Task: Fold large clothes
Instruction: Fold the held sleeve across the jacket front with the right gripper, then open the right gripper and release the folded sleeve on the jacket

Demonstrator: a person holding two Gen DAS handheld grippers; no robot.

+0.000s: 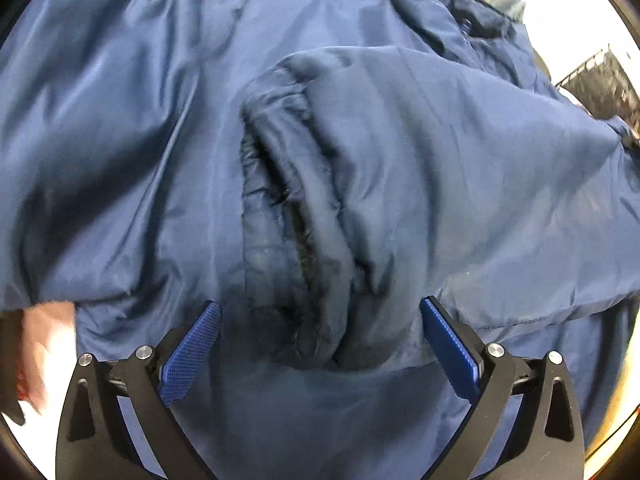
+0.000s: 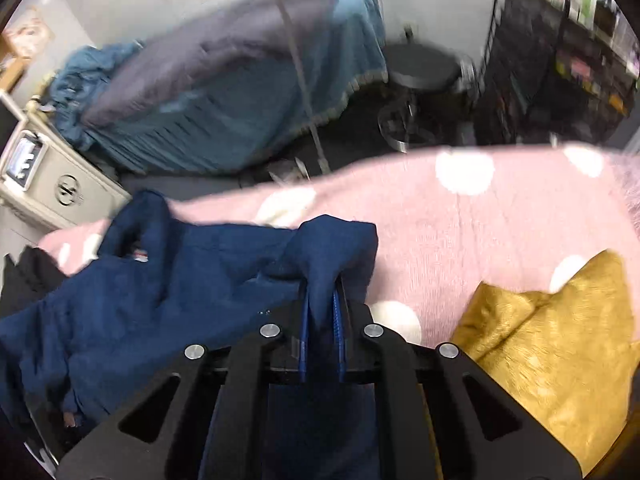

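right hand-held gripper (image 2: 320,312) clamped on jacket (image 2: 168,280) edge to carry the fold; left hand-held gripper (image 1: 320,344) spread apart over sleeve cuff (image 1: 292,216), probably lining up a grab.

Navy blue jacket (image 2: 168,280), pink white-dotted blanket (image 2: 460,232), mustard cushion (image 2: 552,344)

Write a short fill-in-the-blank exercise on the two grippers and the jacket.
The right gripper is ____ on a fold of the navy jacket.
The left gripper hovers over the jacket with its jaws ____.
The jacket lies on a pink blanket with white ____.
Beside the right gripper sits a ____-coloured cushion.

Answers: shut, open, dots, mustard
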